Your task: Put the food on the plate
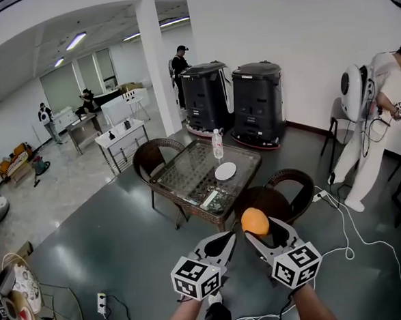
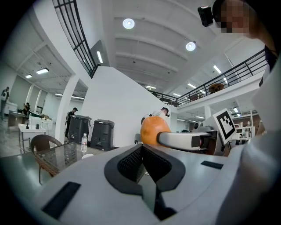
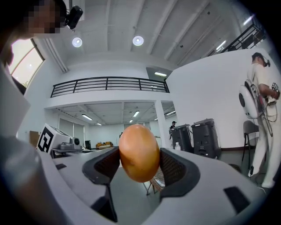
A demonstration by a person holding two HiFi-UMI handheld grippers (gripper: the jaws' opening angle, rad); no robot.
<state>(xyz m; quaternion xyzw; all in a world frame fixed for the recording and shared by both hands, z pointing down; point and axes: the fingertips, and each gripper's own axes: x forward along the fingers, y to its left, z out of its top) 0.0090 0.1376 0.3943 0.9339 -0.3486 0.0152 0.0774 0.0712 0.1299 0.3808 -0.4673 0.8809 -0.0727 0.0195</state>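
Note:
An orange, egg-shaped piece of food (image 1: 255,222) is clamped between the pads of my right gripper (image 3: 139,163), which is shut on it and held up in the air. The same food (image 3: 139,152) fills the middle of the right gripper view and shows as an orange ball (image 2: 153,130) in the left gripper view. My left gripper (image 1: 225,242) sits just left of it, jaws closed together with nothing between them. A small white plate (image 1: 225,170) lies on the glass table (image 1: 188,181), well ahead of both grippers.
A water bottle (image 1: 217,144) stands on the glass table beyond the plate. Wicker chairs (image 1: 285,192) flank the table. Two black machines (image 1: 257,103) stand by the wall. A person in white (image 1: 376,120) stands at right. Cables and a power strip (image 1: 101,303) lie on the floor.

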